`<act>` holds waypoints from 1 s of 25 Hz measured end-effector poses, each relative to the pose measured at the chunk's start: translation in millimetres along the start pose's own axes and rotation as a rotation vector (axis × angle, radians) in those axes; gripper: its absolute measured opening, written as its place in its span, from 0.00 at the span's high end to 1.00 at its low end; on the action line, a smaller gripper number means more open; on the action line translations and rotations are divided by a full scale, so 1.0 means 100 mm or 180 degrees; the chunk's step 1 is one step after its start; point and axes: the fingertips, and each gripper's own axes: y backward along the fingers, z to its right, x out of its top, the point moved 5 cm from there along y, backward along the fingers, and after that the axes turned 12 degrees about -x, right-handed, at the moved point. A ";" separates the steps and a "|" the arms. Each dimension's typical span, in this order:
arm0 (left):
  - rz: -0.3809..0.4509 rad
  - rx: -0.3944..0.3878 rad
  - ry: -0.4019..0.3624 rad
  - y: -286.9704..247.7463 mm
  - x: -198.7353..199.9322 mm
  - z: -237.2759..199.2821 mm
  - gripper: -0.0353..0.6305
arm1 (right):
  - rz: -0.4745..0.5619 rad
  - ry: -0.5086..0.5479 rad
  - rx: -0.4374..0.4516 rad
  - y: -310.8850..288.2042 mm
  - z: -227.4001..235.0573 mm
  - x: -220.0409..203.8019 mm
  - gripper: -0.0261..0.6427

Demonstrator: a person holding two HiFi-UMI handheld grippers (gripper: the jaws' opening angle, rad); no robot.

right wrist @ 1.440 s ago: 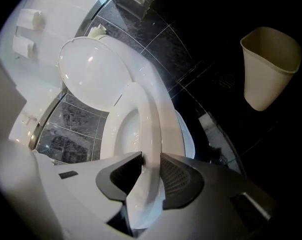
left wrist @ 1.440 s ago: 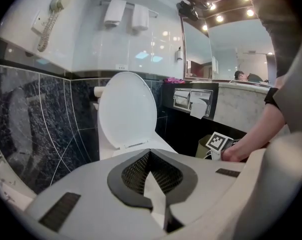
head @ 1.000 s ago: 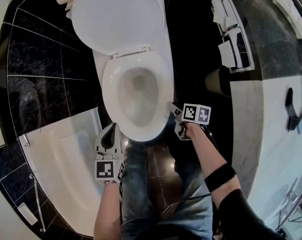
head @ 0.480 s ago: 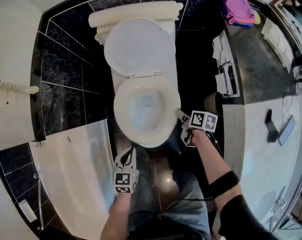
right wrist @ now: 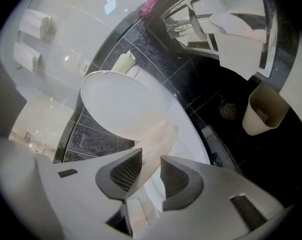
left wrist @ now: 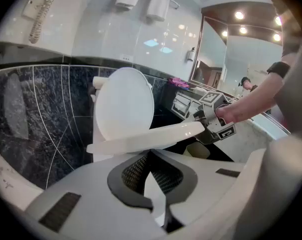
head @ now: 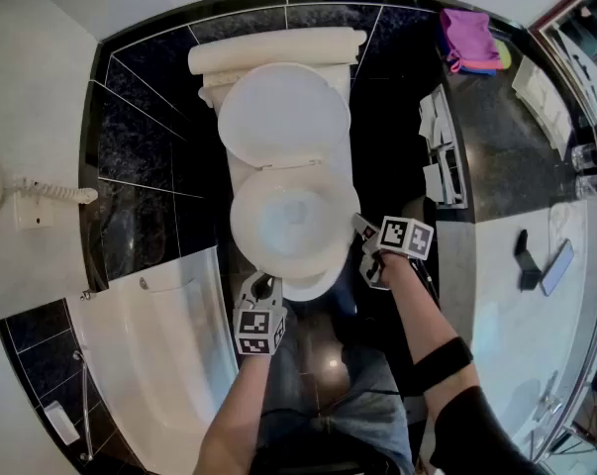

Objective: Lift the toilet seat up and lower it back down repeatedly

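lifting looks to be the step in hand: the toilet seat hangs partway up, its front edge clear of the bowl and well short of the lid, which leans upright against the tank. whichever way this swing is going, it is unfinished, and the task asks for repeats, so most likely plenty is left (how many rounds are done cannot be read from these views).

the right gripper is clamped on the seat's front-side rim, both pads pressing on the pale plastic. the left gripper hovers near the bowl's front with its jaws drawn nearly together and nothing between them.

the bowl holds only water. a beige bin stands on the dark floor beside the toilet; i cannot make out anything inside. the bathtub to the left shows nothing in it. a tray on the counter holds folded white items.
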 end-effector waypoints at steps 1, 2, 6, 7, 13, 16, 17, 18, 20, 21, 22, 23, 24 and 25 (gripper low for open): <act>0.0013 0.0019 0.0035 0.00 0.05 -0.02 0.95 | 0.0004 0.0004 -0.0023 0.01 -0.03 0.04 0.76; 0.0017 0.0031 0.0068 -0.01 0.11 -0.04 0.95 | 0.0004 0.0046 -0.0057 0.03 -0.07 0.07 0.76; 0.0064 0.0053 0.0123 -0.05 0.39 -0.11 0.95 | 0.0158 0.0621 -0.0122 0.29 -0.41 0.28 0.84; 0.0083 0.0058 0.0120 -0.06 0.48 -0.14 0.95 | 0.0261 0.0746 -0.0124 0.39 -0.52 0.35 0.86; 0.0259 0.0082 0.0103 -0.20 1.09 -0.34 0.95 | 0.0845 0.1139 -0.0057 0.95 -0.98 0.63 0.94; 0.0303 0.0095 0.0040 -0.27 1.35 -0.47 0.95 | 0.0978 0.1310 -0.0047 1.11 -1.13 0.67 0.94; 0.0310 0.0097 0.0008 -0.30 1.42 -0.51 0.95 | 0.1005 0.1359 -0.0036 1.15 -1.16 0.68 0.94; 0.0318 0.0096 -0.0024 -0.33 1.49 -0.54 0.95 | 0.1031 0.1396 -0.0024 1.19 -1.19 0.68 0.94; 0.0334 0.0090 -0.0090 -0.38 1.61 -0.60 0.95 | 0.1088 0.1438 -0.0003 1.27 -1.23 0.70 0.94; 0.0344 0.0088 -0.0122 -0.40 1.67 -0.63 0.95 | 0.1119 0.1457 0.0007 1.30 -1.24 0.70 0.94; 0.0358 0.0088 -0.0151 -0.43 1.73 -0.66 0.95 | 0.1149 0.1484 0.0014 1.32 -1.26 0.70 0.94; 0.0375 0.0091 -0.0177 -0.46 1.78 -0.70 0.95 | 0.1174 0.1516 0.0014 1.34 -1.27 0.70 0.94; 0.0390 0.0098 -0.0201 -0.49 1.84 -0.74 0.95 | 0.1194 0.1547 0.0011 1.34 -1.27 0.70 0.94; 0.0405 0.0105 -0.0222 -0.52 1.89 -0.77 0.95 | 0.1213 0.1570 0.0009 1.35 -1.28 0.70 0.94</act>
